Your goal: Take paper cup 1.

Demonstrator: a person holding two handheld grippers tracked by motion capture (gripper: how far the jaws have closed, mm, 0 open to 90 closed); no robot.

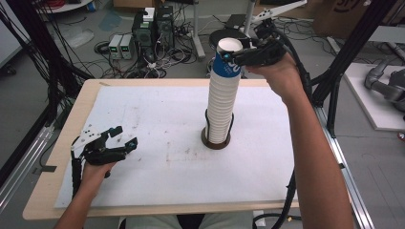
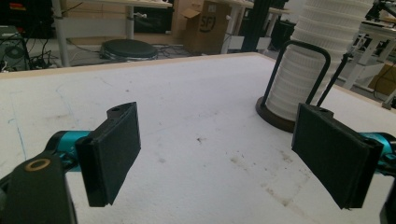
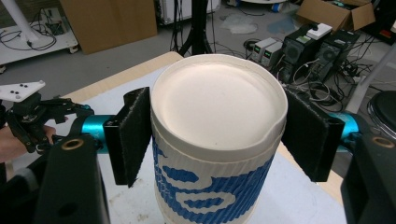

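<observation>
A tall stack of upside-down white paper cups (image 1: 221, 107) stands in a round dark holder (image 1: 215, 142) with black wire hoops, right of the table's middle. The top cup (image 1: 225, 61) has a blue and white print. My right gripper (image 1: 232, 56) is shut on this cup: in the right gripper view both pads (image 3: 133, 133) press its sides (image 3: 215, 186) just under the white bottom, and the edge dents slightly at the right. My left gripper (image 1: 125, 136) rests low at the table's left, open with nothing between its pads (image 2: 116, 149). The stack (image 2: 313, 60) shows beyond it.
A stained white sheet (image 1: 157, 143) covers the wooden table. Beyond the far edge are computer cases (image 1: 153, 28), tangled cables and a black stool (image 1: 224, 36). Black frame posts (image 1: 353, 43) rise at the right. Cardboard boxes (image 3: 107, 18) stand on the floor.
</observation>
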